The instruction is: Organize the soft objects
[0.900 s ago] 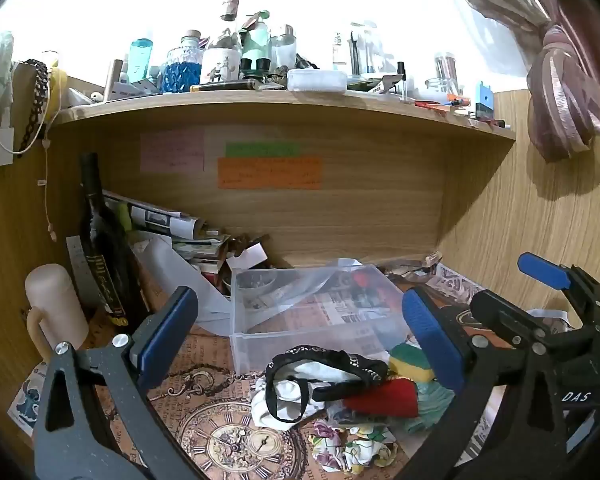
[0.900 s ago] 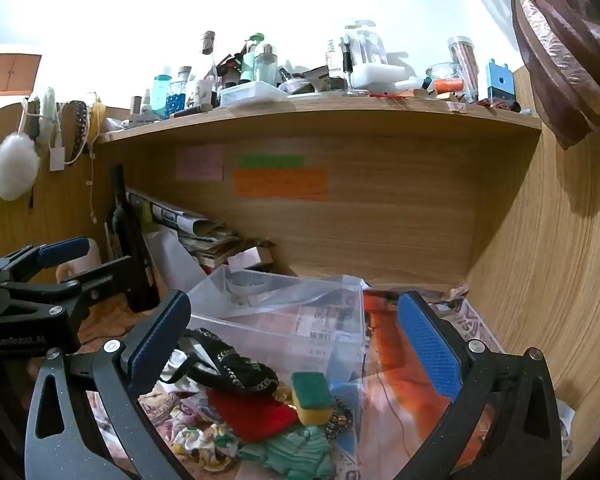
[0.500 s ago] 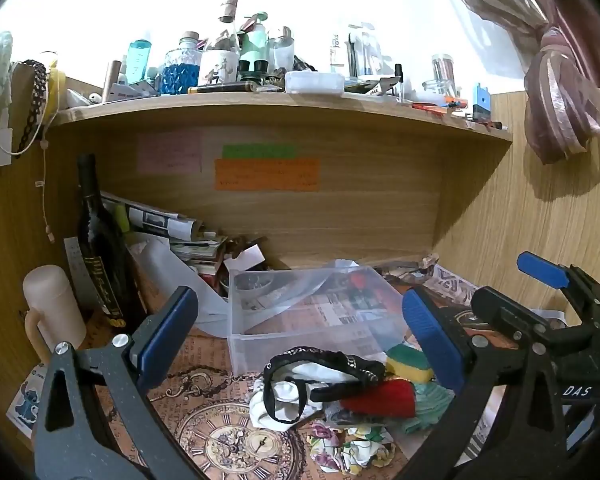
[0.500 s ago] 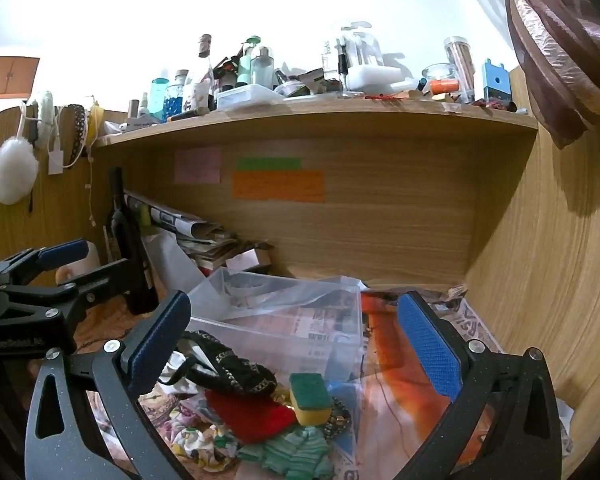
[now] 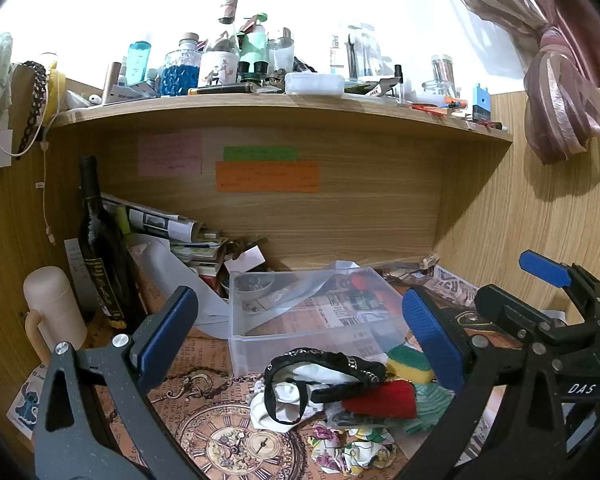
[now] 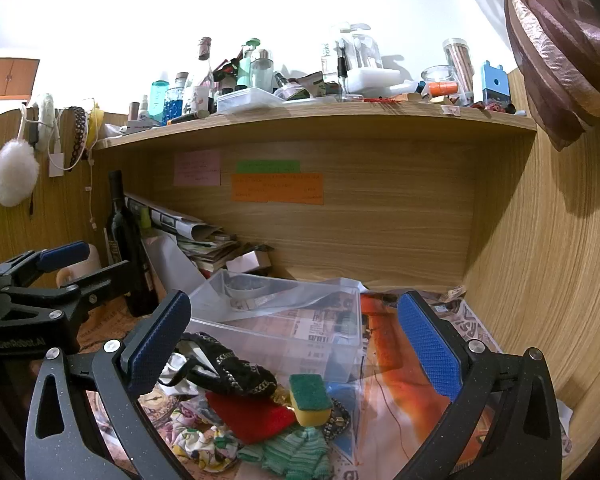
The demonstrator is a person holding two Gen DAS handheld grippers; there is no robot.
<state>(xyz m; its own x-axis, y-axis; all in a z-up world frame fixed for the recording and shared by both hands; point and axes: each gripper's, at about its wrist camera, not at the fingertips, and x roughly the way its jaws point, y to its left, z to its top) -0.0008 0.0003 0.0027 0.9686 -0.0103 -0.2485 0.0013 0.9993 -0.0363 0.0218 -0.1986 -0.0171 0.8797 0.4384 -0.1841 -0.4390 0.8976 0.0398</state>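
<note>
A heap of soft things lies on the desk in front of a clear plastic box: a black lace-trimmed cloth, a white cloth, a red cloth, a green knitted piece, a floral cloth and a green-and-yellow sponge. My left gripper is open above and left of the heap. My right gripper is open above it, and its blue pad also shows in the left wrist view. Both are empty.
A dark wine bottle, a cream mug and stacked papers stand at the back left. A cluttered shelf overhangs the desk. Wooden walls close in behind and on the right.
Both grippers have drifted slightly, so the scene sits a little lower in the views. Nothing was grasped or moved.
</note>
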